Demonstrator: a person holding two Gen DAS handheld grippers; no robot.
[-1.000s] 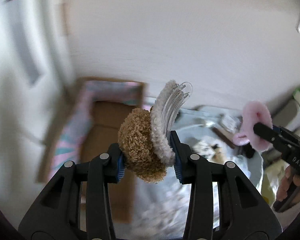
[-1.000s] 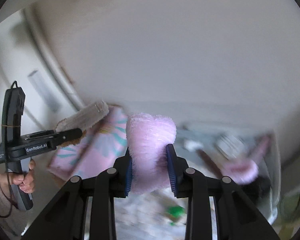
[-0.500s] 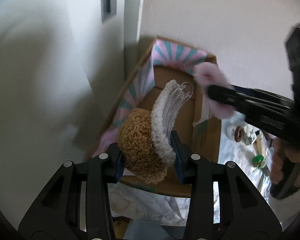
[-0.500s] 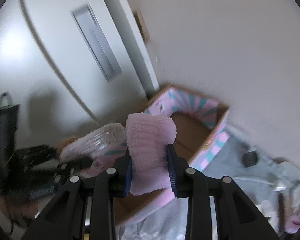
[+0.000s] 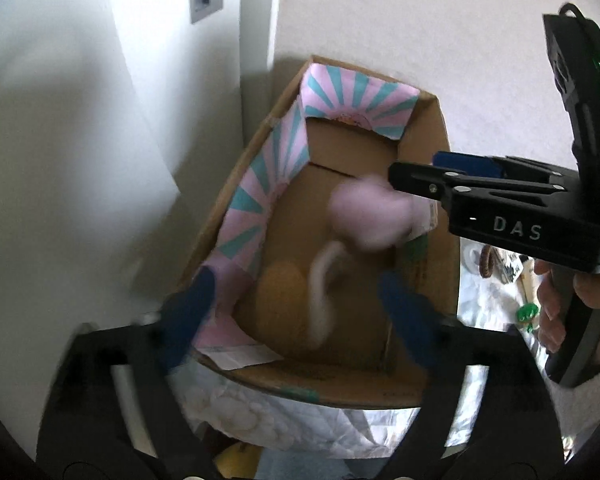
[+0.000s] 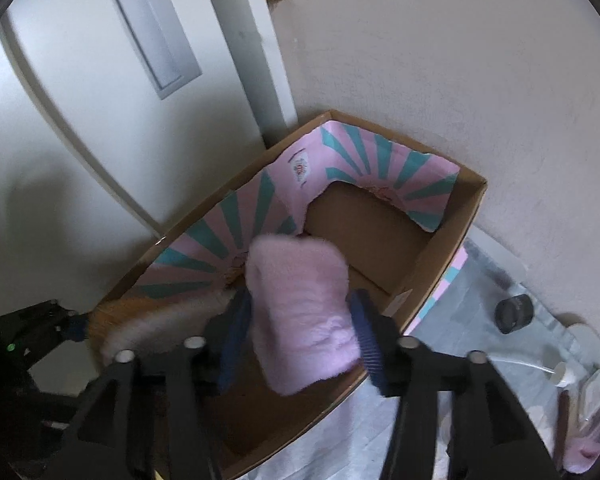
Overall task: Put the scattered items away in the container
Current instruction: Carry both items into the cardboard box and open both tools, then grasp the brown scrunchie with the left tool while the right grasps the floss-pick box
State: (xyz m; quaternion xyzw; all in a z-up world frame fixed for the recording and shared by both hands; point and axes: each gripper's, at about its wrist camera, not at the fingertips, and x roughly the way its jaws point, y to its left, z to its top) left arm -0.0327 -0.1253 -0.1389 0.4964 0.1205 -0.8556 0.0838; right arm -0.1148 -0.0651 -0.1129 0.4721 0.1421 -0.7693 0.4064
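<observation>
Landmark here is the cardboard box (image 5: pixel 428 364), so everything is placed off that.

Nearest the left wrist camera, the left hand-held gripper (image 5: pixel 300 316) is sitting right over the box's near end with its jaws spread wide. They've just been opening, and nothing is pressing on the blue pads (image 5: pixel 404 316) now. Between them, blurred, the fuzzy tan-and-white hair accessory (image 5: pixel 296 296) is showing inside the box: a brown curly-pile lump with a white fluffy arc along one side. It's too smeared to tell if it's lying on the box floor or not.

Over on the right wrist view, the right hand-held gripper (image 6: pixel 300 336) is hanging over the box's long near wall, jaws partly open and also just been opening. The pink fluffy scrunchie (image 6: pixel 304 316) is sitting between the pads, a chunky pale-pink plush roll, soft nap all over. It looks loose rather than squeezed, with a gap on at least one side. In the left view the same pink fluffy scrunchie (image 5: pixel 368 216) is appearing blurred just off the right gripper's tips, above the middle of the box.

The box itself is plain brown, open on top, with a pink-and-teal sunburst liner (image 6: pixel 376 164) running along its far end and the side by the white wall.

A person's hand (image 5: pixel 556 304) is gripping the right tool's handle, off the box's right side.
</observation>
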